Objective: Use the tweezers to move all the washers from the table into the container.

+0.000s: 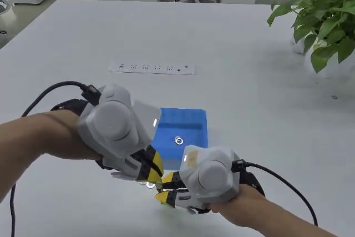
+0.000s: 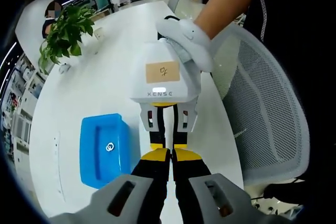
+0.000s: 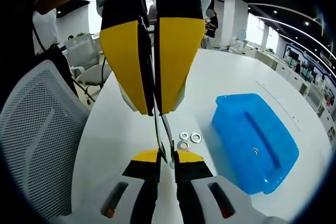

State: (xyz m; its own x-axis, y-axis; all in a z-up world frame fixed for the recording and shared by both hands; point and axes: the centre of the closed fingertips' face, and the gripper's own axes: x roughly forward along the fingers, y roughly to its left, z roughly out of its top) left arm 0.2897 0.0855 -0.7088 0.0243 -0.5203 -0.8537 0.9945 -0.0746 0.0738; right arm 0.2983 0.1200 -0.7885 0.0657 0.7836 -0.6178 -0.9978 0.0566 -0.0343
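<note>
- Between its own jaws: the right claw (image 3: 168,157) is narrowed and appears to pinch the lower legs of the tweezers (image 3: 164,135). I judge it is steadying or taking over a tool too thin for one grip.
- Straight ahead, tip to tip: the left claw (image 3: 154,109) has its jaws closed on the tweezers' upper part, the thin metal running through the slit between its yellow pads. The two claws face each other, likely so both line up along the tool.
- Just past the right claw's tips, a little to its right: three washers (image 3: 196,137) lie flat and close together on the table (image 3: 110,129), not yet lifted.
- Farther out on that same side: the blue container (image 3: 273,150) sits open-topped with one washer (image 3: 255,151) already inside. It is near the pile, so each carry should be short.
- Well beyond both claws, in the head view: a power strip (image 1: 152,69) and a plant (image 1: 324,15), apart from the work.
</note>
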